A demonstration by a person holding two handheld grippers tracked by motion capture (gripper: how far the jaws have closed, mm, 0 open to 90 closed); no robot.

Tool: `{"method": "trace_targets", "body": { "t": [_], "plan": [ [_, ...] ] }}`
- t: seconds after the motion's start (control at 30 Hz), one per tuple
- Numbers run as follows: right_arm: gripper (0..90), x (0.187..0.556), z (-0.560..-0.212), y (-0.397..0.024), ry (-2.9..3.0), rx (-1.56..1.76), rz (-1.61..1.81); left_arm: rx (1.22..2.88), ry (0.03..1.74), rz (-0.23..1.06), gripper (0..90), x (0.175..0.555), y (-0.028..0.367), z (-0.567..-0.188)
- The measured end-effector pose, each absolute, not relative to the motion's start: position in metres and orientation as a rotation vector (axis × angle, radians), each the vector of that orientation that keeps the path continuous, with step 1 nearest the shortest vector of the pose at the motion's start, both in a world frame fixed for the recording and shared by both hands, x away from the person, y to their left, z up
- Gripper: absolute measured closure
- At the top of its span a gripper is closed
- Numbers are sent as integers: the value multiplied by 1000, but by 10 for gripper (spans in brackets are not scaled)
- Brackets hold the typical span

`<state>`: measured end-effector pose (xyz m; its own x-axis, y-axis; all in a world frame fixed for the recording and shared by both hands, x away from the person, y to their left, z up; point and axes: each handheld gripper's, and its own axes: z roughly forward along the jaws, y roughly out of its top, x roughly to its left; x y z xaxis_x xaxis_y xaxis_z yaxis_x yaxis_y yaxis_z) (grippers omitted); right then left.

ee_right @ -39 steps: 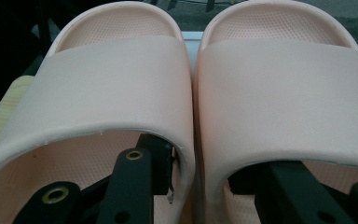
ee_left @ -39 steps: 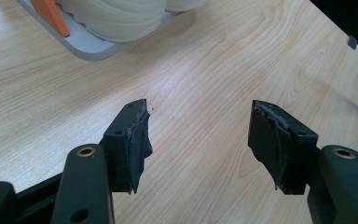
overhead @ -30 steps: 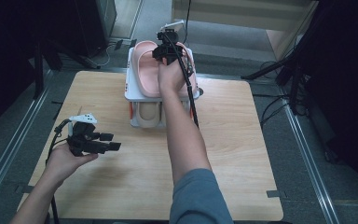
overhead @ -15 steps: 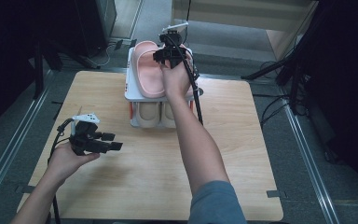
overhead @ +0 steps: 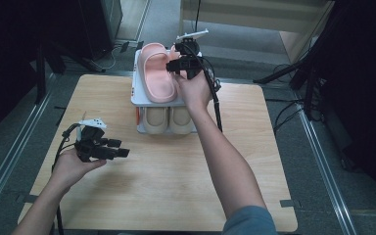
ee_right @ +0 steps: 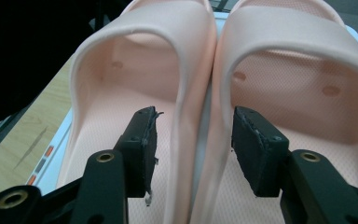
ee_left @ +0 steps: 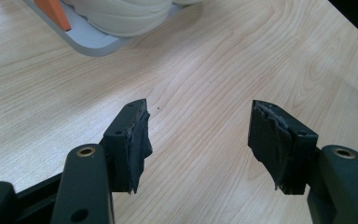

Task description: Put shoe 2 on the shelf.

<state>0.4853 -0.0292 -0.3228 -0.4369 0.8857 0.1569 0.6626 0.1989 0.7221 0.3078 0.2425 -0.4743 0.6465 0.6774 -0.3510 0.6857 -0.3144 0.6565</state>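
Right claw [ee_right: 193, 140] just opening, jaws straddled touching inner walls of two pink foam slippers [ee_right: 279, 93], left claw [ee_left: 198, 140] apart over wooden table [ee_left: 205, 70].

Nothing readable anywhere here, honestly. The pink slides [ee_right: 279, 116] carry no brand or size mark that shows, just plain moulded foam with a dotted footbed. The white rack [overhead: 142, 98] has small orange marks [ee_right: 42, 163] along its edge, but they're too tiny and blurry to make out as letters or numbers. The wooden table [overhead: 176, 181] is bare grain, no stickers or labels on it.
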Motion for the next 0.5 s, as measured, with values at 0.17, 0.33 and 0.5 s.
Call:
{"method": "trace_targets", "body": {
  "t": [0.17,0.33,0.5],
  "plan": [
    [513,476,-325,-37,2226,1431,1100,2050,1059,-4,386,308,241,-475],
    [513,464,-327,-45,2259,1392,1122,2054,1065,2,386,309,241,-476],
    [513,450,-331,-52,2295,1336,1145,2044,1075,4,385,308,240,-477]
  ]
}}
